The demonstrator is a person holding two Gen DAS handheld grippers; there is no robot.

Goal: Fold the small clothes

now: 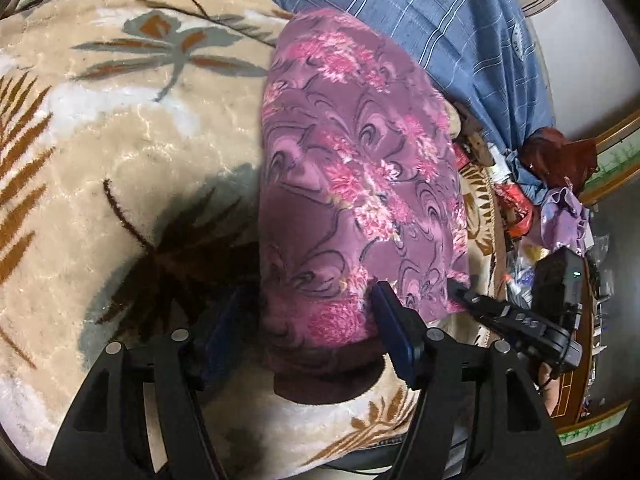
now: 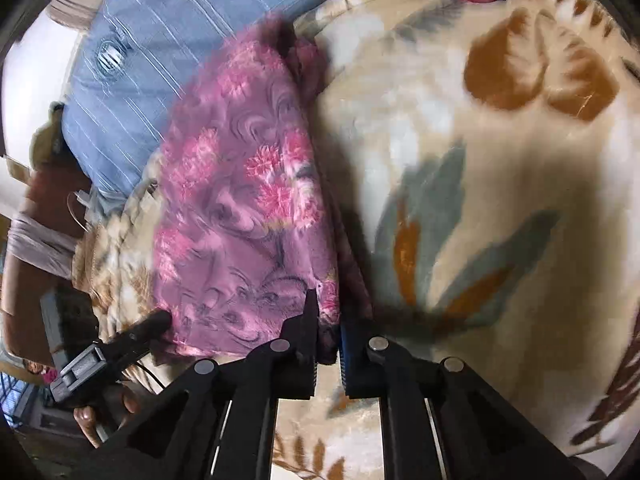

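A purple garment with pink flowers [image 1: 356,184] lies folded on the beige leaf-patterned blanket [image 1: 120,152]. My left gripper [image 1: 308,320] is open, its two fingers set wide around the garment's near edge. My right gripper [image 1: 460,288] shows at the garment's right corner in the left wrist view. In the right wrist view my right gripper [image 2: 326,332] is shut on the near right edge of the garment [image 2: 240,208], with cloth pinched between its pads. The left gripper [image 2: 156,322] touches the garment's near left corner there.
A blue checked cloth [image 1: 420,12] lies beyond the garment. Clutter of clothes and small items [image 1: 552,208] sits at the bed's right side. The blanket [image 2: 500,184] spreads wide to the right in the right wrist view.
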